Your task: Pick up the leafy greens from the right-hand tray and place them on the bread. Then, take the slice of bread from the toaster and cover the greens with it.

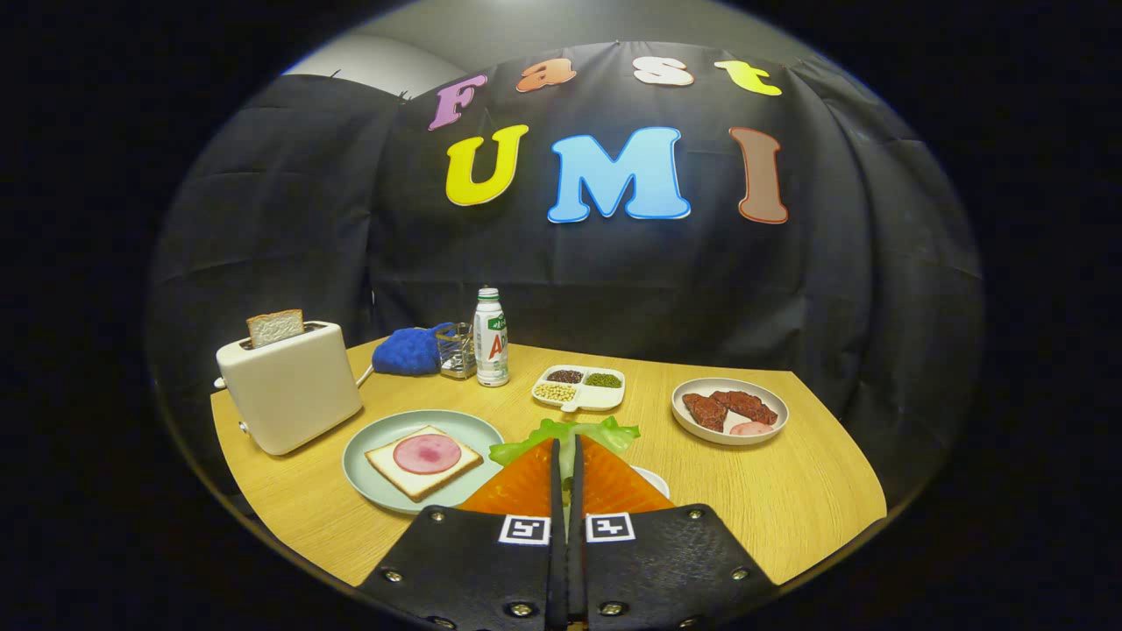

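Leafy greens [565, 436] pinched between the nearly closed fingers of the gripper [566, 449], held above the table [789, 499], just right of the plate [372, 438] bearing bread [386, 463] topped with ham [427, 453]; toaster [289, 390] far left.

I see the ruffled leafy greens [568, 431] pinched at the fingertips, above the table, the bread [423, 461] with a pink ham round lying flat on the pale plate [368, 447], and a toast slice [275, 327] upright in the toaster [289, 386].
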Motion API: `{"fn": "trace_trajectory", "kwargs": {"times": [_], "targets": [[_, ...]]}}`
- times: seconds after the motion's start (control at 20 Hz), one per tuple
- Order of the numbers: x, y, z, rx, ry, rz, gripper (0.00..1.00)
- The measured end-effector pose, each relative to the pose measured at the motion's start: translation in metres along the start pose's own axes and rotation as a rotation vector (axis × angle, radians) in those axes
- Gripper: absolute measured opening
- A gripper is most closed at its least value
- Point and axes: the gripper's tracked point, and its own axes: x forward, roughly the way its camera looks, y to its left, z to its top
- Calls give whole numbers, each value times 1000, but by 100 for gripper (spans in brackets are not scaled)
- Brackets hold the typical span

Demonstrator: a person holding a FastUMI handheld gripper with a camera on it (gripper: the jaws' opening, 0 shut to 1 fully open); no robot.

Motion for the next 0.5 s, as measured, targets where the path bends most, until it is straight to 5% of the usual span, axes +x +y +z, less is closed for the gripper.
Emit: {"fn": "trace_trajectory", "kwargs": {"times": [0.5], "targets": [[19,71,16,0,-30,116,1]]}}
